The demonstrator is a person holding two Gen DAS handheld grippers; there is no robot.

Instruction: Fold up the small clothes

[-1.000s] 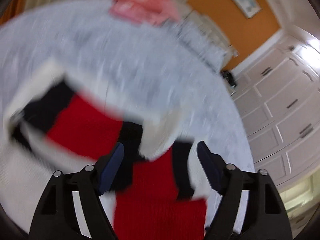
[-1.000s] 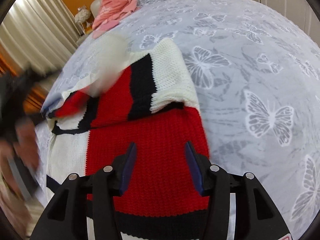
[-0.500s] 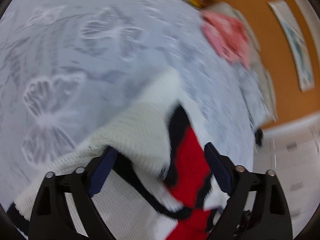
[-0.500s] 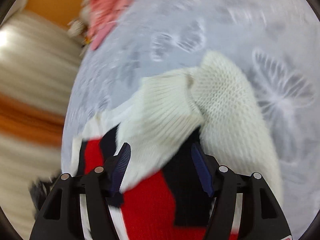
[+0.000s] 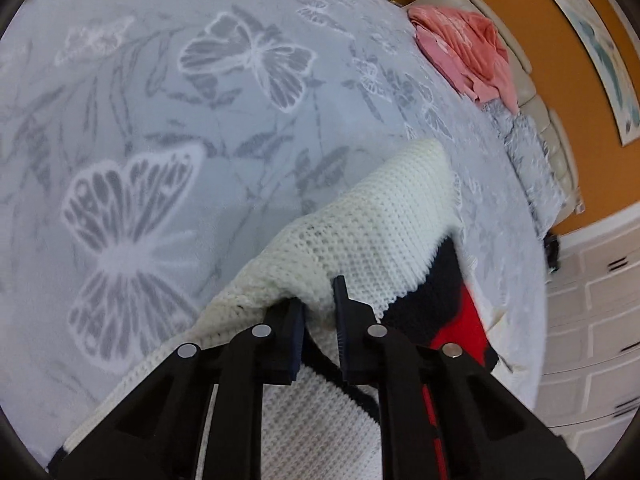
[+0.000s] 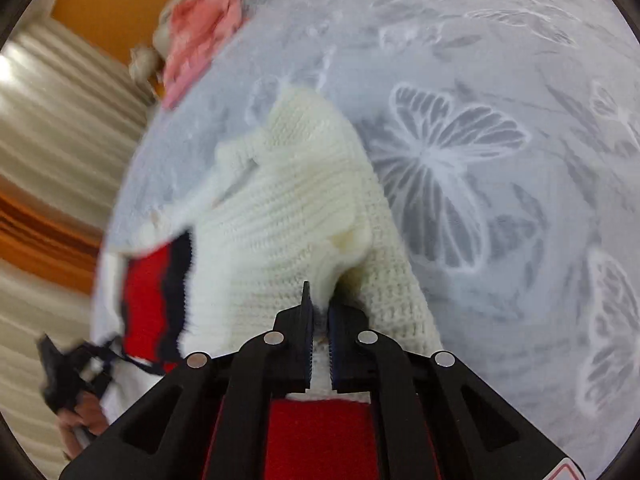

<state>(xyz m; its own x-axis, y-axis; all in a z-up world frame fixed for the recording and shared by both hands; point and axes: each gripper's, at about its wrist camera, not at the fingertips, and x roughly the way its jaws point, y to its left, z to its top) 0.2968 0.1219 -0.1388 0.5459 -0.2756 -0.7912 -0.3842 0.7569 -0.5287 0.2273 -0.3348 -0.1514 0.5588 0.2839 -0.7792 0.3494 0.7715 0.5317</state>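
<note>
A small knitted sweater, cream with red and dark navy blocks, lies on a grey butterfly-print bedspread. My left gripper points down at the sweater's cream edge; its jaws are closing, and a fold of the knit is pinched between the pads and pulled up into a ridge. In the right wrist view the sweater shows a ribbed cream cuff folded over the body. My right gripper is shut on a cream fold beside that cuff. The left gripper shows blurred at the lower left, with a hand on it.
The bedspread spreads wide around the sweater. A pink garment lies at the far end by a beige headboard, also the pink garment. White cupboards stand beyond the bed's right edge, curtains on the other side.
Both grippers swung over the sweater and came down onto its cream edge. Each stood open half a second ago and has now closed on a fold of knit.
</note>
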